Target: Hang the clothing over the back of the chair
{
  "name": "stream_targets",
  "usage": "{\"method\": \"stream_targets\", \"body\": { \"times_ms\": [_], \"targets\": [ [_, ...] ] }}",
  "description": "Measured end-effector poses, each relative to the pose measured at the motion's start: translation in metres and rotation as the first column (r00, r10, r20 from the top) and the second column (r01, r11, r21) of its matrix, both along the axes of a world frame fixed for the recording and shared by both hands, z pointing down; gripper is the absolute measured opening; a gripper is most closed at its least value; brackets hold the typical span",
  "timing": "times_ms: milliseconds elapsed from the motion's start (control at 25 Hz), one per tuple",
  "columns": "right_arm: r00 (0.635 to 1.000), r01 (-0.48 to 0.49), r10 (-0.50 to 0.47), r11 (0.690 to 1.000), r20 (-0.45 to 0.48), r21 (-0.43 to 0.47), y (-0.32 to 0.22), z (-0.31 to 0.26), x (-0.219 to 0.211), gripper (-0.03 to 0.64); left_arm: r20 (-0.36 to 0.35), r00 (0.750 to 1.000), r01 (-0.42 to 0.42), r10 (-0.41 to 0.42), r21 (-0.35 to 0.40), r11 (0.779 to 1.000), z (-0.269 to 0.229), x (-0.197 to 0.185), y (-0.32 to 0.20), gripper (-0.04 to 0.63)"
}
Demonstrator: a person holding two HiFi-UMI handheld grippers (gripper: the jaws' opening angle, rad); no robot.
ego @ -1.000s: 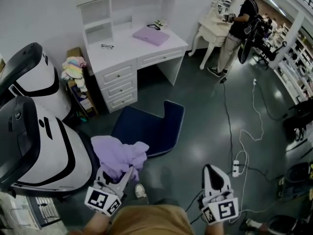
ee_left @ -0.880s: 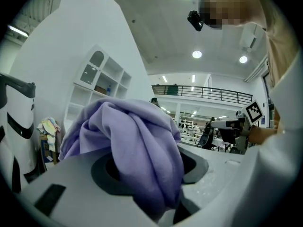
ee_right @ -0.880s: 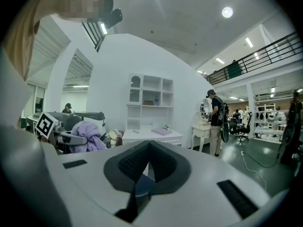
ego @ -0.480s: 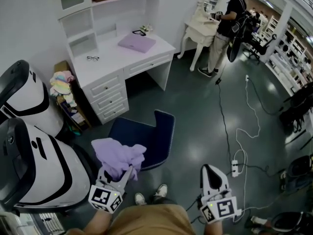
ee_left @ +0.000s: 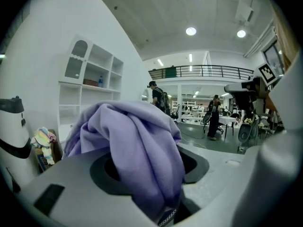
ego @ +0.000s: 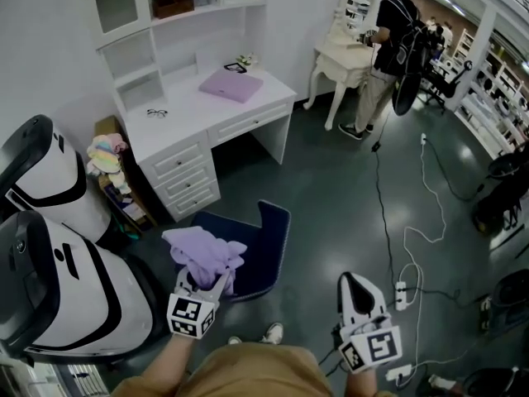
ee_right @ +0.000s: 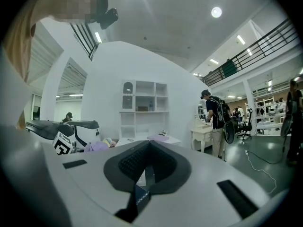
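Observation:
A bunched lilac garment (ego: 202, 255) hangs from my left gripper (ego: 207, 284), whose jaws are shut on it. In the left gripper view the same cloth (ee_left: 137, 145) drapes over and between the jaws and hides the left gripper (ee_left: 156, 174) pads. The navy chair (ego: 264, 238) stands on the floor just beyond the garment, its back edge to the right. My right gripper (ego: 357, 284) is at the lower right, to the right of the chair. In the right gripper view the right gripper (ee_right: 147, 167) pads meet with nothing between them.
A white desk (ego: 190, 114) with drawers and shelves stands behind the chair, bearing a folded purple item (ego: 231, 83) and glasses (ego: 157, 112). Large white-and-black machines (ego: 58, 296) crowd the left. A person (ego: 388, 48) stands at a vanity far right. Cables and a power strip (ego: 401, 292) lie on the floor.
Both grippers have moved forward toward the chair and desk. The left one still carries the garment, which now hangs over the chair's near left side.

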State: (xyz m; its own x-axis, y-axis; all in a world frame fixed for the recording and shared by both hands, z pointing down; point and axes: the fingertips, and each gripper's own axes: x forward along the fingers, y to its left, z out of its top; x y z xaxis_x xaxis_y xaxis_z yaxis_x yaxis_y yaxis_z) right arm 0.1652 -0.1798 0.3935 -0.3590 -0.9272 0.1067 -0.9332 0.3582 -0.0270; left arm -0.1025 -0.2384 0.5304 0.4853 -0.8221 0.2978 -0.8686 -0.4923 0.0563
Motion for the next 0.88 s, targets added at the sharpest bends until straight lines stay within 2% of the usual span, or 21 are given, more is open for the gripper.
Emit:
{"method": "stream_targets", "body": {
  "times_ms": [200,320,440,560,640,720,800,880],
  "targets": [
    [1.0,-0.018,0.018,1.0,0.009,-0.002,-0.004,0.004,0.021,0.006,0.086,0.994,-0.065,0.066,-0.012,0.998,0.02,0.034,-0.03,0.221],
    [0.999,-0.033,0.034,0.999,0.013,-0.009,-0.004,0.007,0.034,0.006,0.169,0.977,-0.125,0.128,-0.034,0.992,0.035,0.06,-0.044,0.221],
    [0.999,-0.05,0.05,0.999,0.015,-0.017,-0.004,0.01,0.045,0.006,0.264,0.941,-0.207,0.213,-0.049,0.977,0.053,0.089,-0.056,0.221],
    [0.998,-0.063,0.064,0.998,0.02,-0.028,-0.003,0.015,0.056,0.006,0.365,0.884,-0.289,0.292,-0.063,0.955,0.068,0.117,-0.07,0.222],
    [0.997,-0.074,0.074,0.997,0.022,-0.033,-0.002,0.018,0.062,0.006,0.443,0.826,-0.352,0.349,-0.078,0.933,0.077,0.138,-0.077,0.222],
    [0.996,-0.086,0.087,0.995,0.025,-0.042,0.001,0.023,0.069,0.006,0.541,0.734,-0.427,0.41,-0.102,0.899,0.088,0.159,-0.083,0.222],
    [0.995,-0.097,0.098,0.994,0.032,-0.05,0.003,0.028,0.076,0.006,0.636,0.613,-0.502,0.468,-0.143,0.853,0.102,0.177,-0.087,0.222],
    [0.993,-0.108,0.11,0.993,0.039,-0.054,0.004,0.031,0.083,0.006,0.712,0.477,-0.57,0.515,-0.195,0.798,0.115,0.194,-0.088,0.222]
  ]
}}
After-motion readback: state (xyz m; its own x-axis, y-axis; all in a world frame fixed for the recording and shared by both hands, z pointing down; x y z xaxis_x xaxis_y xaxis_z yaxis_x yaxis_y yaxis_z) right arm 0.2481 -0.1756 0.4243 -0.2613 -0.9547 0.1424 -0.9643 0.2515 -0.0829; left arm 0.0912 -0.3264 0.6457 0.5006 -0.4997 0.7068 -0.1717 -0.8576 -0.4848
